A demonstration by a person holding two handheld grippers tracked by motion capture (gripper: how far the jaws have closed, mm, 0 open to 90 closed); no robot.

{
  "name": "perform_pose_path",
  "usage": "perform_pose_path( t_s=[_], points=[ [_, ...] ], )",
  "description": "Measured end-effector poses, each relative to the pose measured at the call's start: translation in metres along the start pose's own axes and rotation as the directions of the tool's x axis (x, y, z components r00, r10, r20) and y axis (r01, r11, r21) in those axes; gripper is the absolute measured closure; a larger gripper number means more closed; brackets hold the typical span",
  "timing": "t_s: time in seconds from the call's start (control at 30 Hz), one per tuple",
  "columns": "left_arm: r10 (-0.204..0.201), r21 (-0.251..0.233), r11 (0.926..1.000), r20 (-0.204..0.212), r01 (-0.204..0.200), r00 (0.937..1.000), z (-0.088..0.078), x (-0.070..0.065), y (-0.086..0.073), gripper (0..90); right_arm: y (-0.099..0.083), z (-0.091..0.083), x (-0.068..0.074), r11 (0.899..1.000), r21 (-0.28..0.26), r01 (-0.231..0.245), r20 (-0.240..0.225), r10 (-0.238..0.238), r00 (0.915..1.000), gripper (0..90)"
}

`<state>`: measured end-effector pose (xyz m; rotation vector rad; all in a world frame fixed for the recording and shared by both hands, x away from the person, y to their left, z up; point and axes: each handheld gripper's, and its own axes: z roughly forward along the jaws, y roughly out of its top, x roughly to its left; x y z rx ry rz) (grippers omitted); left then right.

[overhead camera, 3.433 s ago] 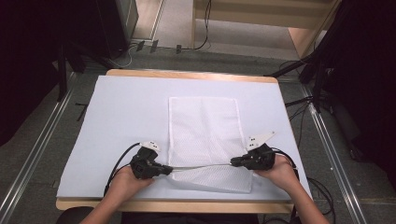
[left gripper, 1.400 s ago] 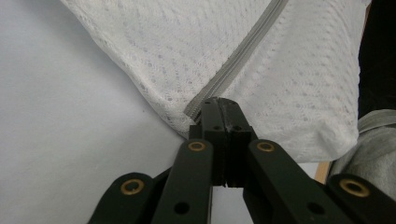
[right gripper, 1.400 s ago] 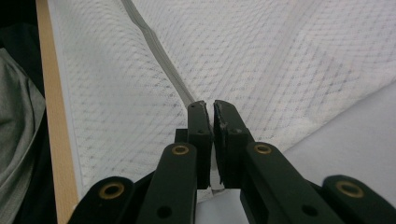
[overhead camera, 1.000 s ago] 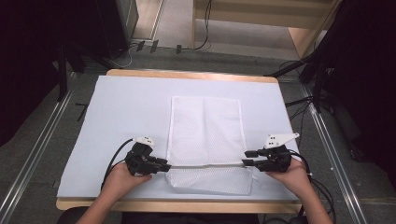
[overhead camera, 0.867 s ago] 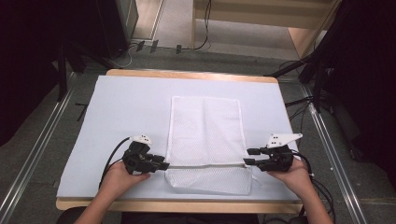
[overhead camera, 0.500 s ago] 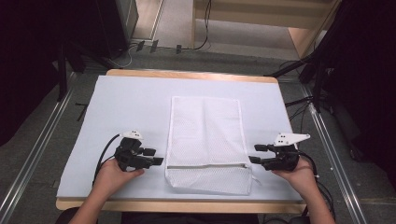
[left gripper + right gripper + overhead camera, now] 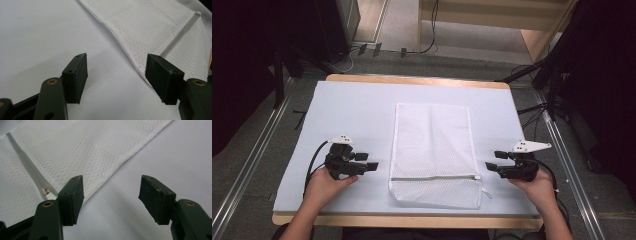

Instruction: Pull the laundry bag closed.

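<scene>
Both releases done: my left gripper [image 7: 371, 166] and right gripper [image 7: 490, 167] have just spread their jaws, nothing between them, and backed off sideways. Mesh bag [image 7: 433, 150] lies flat mid-mat [image 7: 362, 110], zipper [image 7: 434, 177] near edge. Stretch looks finished.

Pale blue mat [image 7: 362, 115] on wood table [image 7: 412, 80]; cables [image 7: 412, 50] on floor behind.

Mesh bag [image 7: 150, 22] cut off by frame edges, zipper pull [image 7: 45, 191] small, blurred
</scene>
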<state>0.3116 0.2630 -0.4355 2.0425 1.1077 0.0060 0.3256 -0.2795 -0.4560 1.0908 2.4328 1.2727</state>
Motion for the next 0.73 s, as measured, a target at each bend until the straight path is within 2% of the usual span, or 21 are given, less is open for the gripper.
perform_pose_path(
  t_s=[0.23,0.57,0.73],
  points=[
    [-0.010,-0.011,0.9999,-0.022,0.010,0.9997,-0.0011,0.0056,-0.0016,31.3,-0.0030,0.0011,-0.0060,0.999,0.000,-0.037,0.048,0.037,0.9982,33.9],
    [0.013,-0.009,0.9999,-0.045,-0.013,0.9989,0.0001,0.0083,-0.0035,29.4,-0.0037,0.0064,-0.0043,0.999,0.013,-0.036,0.054,0.035,0.9979,32.2],
    [0.010,-0.014,0.9999,-0.046,-0.011,0.9989,0.0011,0.0098,-0.0035,28.6,-0.0037,0.0083,-0.0038,0.999,0.014,-0.035,0.052,0.035,0.9980,31.4]
  ],
)
